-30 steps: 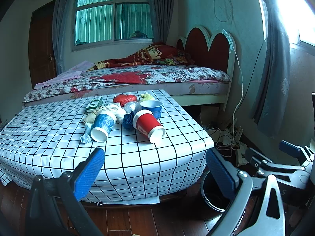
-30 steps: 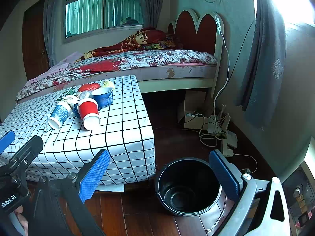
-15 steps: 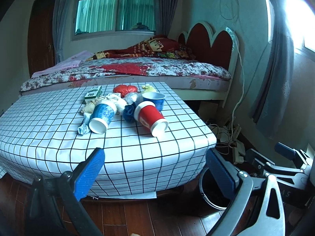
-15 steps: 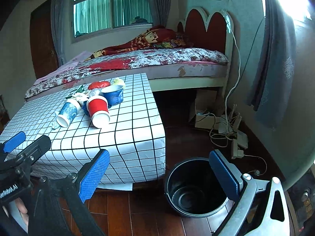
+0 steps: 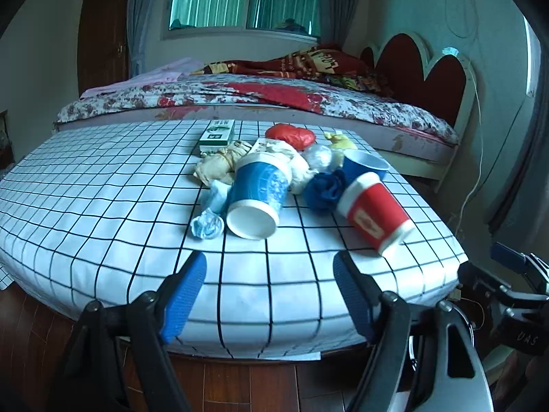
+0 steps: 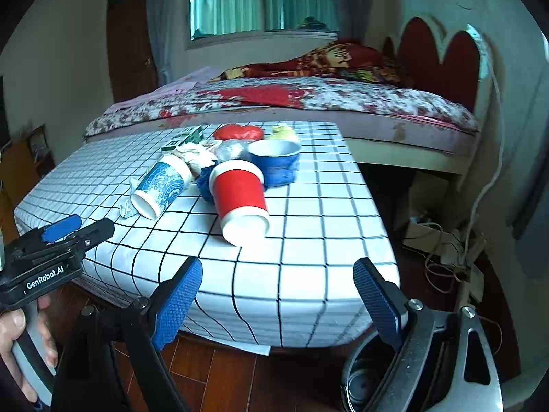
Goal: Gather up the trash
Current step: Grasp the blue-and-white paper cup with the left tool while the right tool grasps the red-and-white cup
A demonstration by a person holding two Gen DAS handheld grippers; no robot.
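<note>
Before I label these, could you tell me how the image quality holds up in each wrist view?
Left wrist view: fisheye bends the checked table edge; the red cup is slightly smeared, its white rim glaring; dark vignette in the corners. Right wrist view: the red cup's rim is blown out white, the grid lines curve, and the window is bright but not clipped.

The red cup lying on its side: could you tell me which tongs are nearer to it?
Right. The right tongs point at the red cup; the left tongs face the blue-and-white cup.
</note>
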